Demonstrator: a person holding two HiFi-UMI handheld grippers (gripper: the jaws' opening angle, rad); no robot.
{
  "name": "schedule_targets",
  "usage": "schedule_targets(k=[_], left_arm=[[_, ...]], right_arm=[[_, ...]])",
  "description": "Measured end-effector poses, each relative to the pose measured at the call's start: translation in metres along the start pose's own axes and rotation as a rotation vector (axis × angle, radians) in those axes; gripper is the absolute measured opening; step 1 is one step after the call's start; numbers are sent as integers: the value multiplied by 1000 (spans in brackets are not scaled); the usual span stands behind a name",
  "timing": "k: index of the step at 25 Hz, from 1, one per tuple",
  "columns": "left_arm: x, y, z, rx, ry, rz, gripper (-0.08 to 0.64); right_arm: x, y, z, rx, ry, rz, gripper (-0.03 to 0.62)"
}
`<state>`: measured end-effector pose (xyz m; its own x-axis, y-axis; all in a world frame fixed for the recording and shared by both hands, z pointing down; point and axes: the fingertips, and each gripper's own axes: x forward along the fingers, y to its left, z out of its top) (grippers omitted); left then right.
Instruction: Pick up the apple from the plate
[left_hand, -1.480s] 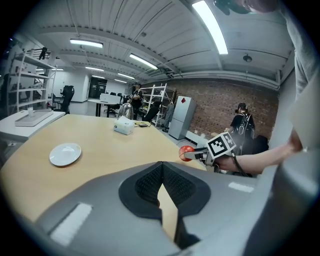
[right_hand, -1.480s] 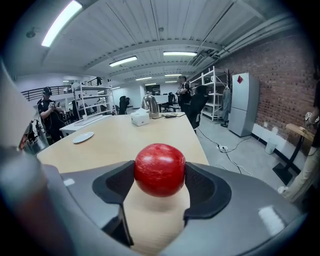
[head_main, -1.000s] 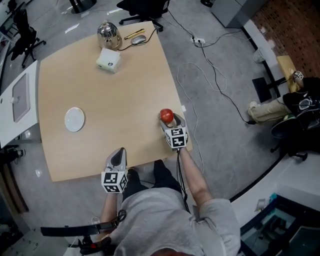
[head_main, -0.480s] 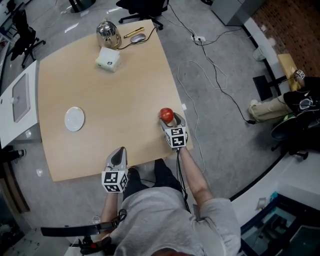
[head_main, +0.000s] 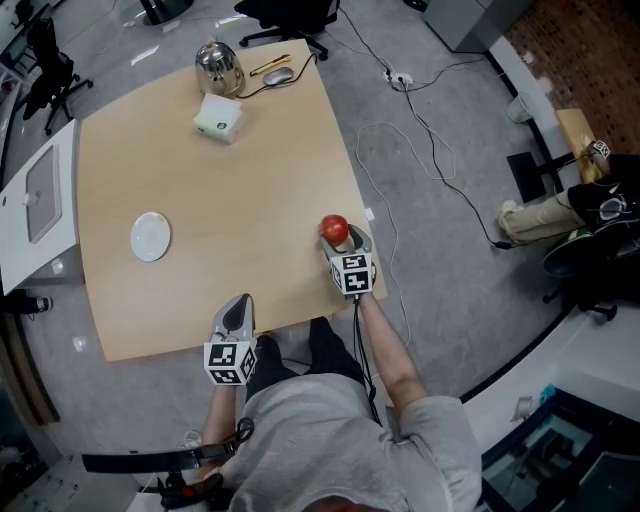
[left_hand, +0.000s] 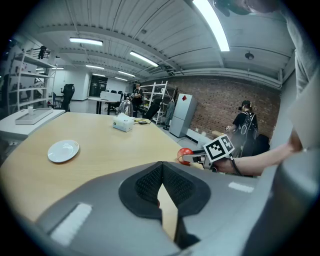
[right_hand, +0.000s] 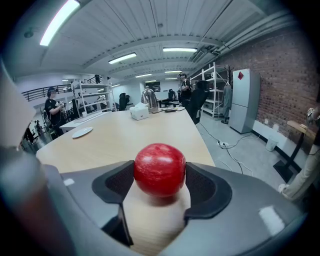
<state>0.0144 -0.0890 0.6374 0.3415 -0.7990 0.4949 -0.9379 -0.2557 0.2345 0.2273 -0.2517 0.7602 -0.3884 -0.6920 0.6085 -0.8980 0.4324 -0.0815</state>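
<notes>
While the right gripper (right_hand: 160, 181) clamps the red apple (head_main: 333, 229) at the table's (head_main: 250, 170) right edge, well apart from the plate (head_main: 150, 238), the left gripper (left_hand: 161, 187) sits clenched on nothing, both cubes (head_main: 353, 275) bearing black-and-white square markers

In the head view, the right tool (head_main: 338, 240) hides the near side of the apple (head_main: 333, 226). The white box (head_main: 218, 117), upper left, is too small to identify.
</notes>
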Motion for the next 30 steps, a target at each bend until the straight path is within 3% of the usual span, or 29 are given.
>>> schedule_targets(k=[30], left_arm=[[-5,-1,1,9,-12,-15,18]], right_arm=[[-9,10,7,6,-31,14,383]])
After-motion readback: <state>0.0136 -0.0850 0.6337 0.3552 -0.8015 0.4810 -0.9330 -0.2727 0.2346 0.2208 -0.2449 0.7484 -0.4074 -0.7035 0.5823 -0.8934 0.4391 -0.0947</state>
